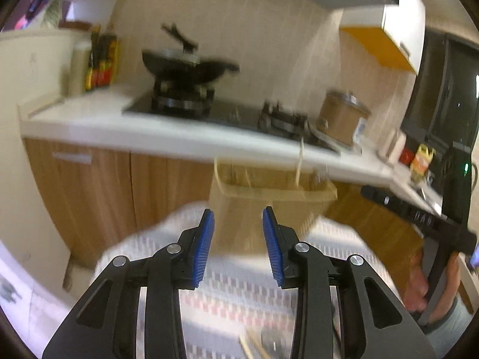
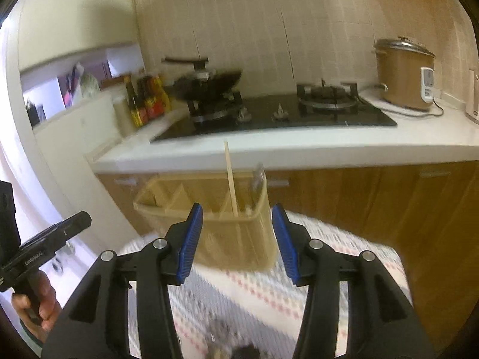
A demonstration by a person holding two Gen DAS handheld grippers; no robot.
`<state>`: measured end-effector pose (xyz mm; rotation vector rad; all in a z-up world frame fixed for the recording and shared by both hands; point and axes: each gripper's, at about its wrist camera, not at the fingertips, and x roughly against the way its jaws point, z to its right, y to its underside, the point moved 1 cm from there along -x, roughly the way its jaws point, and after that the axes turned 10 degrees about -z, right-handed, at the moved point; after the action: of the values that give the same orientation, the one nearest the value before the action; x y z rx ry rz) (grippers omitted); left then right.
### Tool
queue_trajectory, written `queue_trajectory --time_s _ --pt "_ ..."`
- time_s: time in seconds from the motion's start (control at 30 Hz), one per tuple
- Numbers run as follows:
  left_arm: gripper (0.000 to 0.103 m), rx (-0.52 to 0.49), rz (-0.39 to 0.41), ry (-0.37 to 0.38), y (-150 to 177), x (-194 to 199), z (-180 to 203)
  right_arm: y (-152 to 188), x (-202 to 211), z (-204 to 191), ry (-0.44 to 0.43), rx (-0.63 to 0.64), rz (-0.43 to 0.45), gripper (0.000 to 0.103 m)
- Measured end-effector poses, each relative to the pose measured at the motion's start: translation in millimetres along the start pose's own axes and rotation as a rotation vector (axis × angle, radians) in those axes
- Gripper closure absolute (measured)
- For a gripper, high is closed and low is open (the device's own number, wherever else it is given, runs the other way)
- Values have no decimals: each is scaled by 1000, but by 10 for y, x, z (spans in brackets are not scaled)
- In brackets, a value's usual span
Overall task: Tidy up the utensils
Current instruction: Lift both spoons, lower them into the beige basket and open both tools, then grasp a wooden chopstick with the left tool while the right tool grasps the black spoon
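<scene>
A beige utensil holder point(image 1: 269, 206) point(image 2: 209, 227) with dividers stands on a patterned cloth point(image 1: 239, 284) point(image 2: 254, 293). A wooden chopstick point(image 2: 231, 179) point(image 1: 299, 161) stands upright in it. My left gripper point(image 1: 238, 224) is open and empty, just before the holder. My right gripper point(image 2: 238, 221) is open and empty, also facing the holder. More chopstick ends point(image 1: 251, 344) lie on the cloth under the left gripper. Dark blurred utensils point(image 2: 233, 350) lie on the cloth under the right gripper.
Behind the holder is a white counter point(image 2: 299, 149) with a black gas hob point(image 2: 284, 116), a wok point(image 2: 206, 80), sauce bottles point(image 2: 146, 101) and a brown rice cooker point(image 2: 404, 74). Wooden cabinets point(image 2: 359, 197) are below. The other gripper's handle shows at each view's edge.
</scene>
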<state>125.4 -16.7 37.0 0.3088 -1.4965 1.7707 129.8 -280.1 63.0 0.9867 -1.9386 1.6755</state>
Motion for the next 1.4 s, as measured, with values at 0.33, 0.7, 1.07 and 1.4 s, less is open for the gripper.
queue_trajectory --time_s 0.33,0.7,1.07,1.4 --pt "71 54 -404 21 840 -397 -40 720 -424 83 8 -4 -483 58" --pt "71 -66 -578 -90 1313 -774 96 1272 -836 -40 7 3 -706 73" --pt "94 -231 -583 -222 1278 -948 352 1292 -960 -410 168 178 -663 87" --pt "98 -101 -596 -84 1050 -1010 -10 1158 -1057 -230 158 126 -691 97"
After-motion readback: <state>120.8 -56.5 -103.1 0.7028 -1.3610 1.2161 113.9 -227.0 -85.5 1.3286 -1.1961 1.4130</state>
